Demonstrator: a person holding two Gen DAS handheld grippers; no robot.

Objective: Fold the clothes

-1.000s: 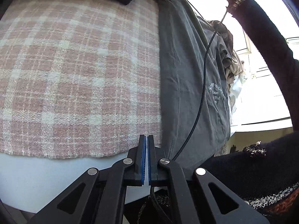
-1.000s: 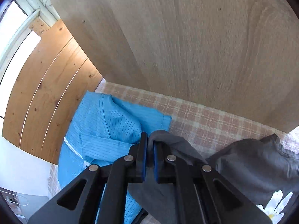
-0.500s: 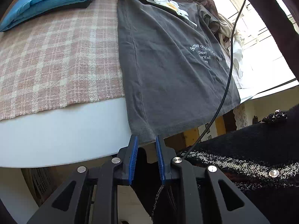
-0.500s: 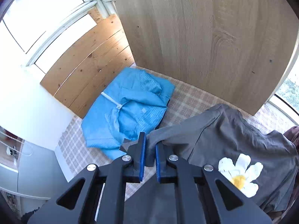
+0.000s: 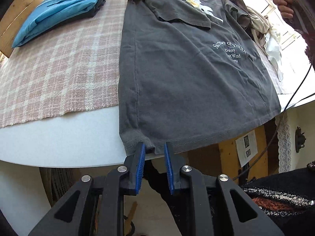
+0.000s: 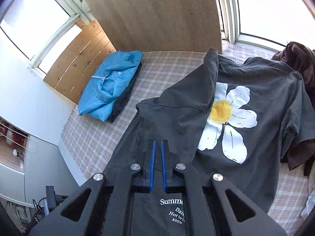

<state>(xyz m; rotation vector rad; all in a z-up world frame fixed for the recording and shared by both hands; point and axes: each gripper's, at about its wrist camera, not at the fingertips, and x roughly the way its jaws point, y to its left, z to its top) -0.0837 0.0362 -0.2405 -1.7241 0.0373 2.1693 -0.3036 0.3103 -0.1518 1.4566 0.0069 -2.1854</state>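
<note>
A dark grey T-shirt (image 5: 189, 74) lies spread on a pink plaid cloth (image 5: 59, 64) that covers a white table (image 5: 59, 137). Its left side is folded over onto the body, so the sleeve lies across the chest and partly covers a large white daisy print (image 6: 228, 118). White lettering sits on the lower part of the shirt, near the right edge. The hem hangs a little past the near edge of the table.

The left gripper (image 5: 155, 151) is at the near left corner of that hem. Its blue-padded jaws stand apart, and a small bunch of hem fabric sits between the tips without being pinched.

The right gripper (image 6: 157, 147) hangs over the middle of the shirt, just near of the folded sleeve. Its jaws are nearly together, a narrow gap showing between the pads, with nothing gripped.

At the far left of the table rests a folded blue garment (image 6: 110, 86) on top of a darker one. At the far right a heap of unfolded clothes (image 5: 254, 17), brown and cream, touches the shirt's shoulder. A wooden panel (image 6: 157, 15) stands behind the table.
</note>
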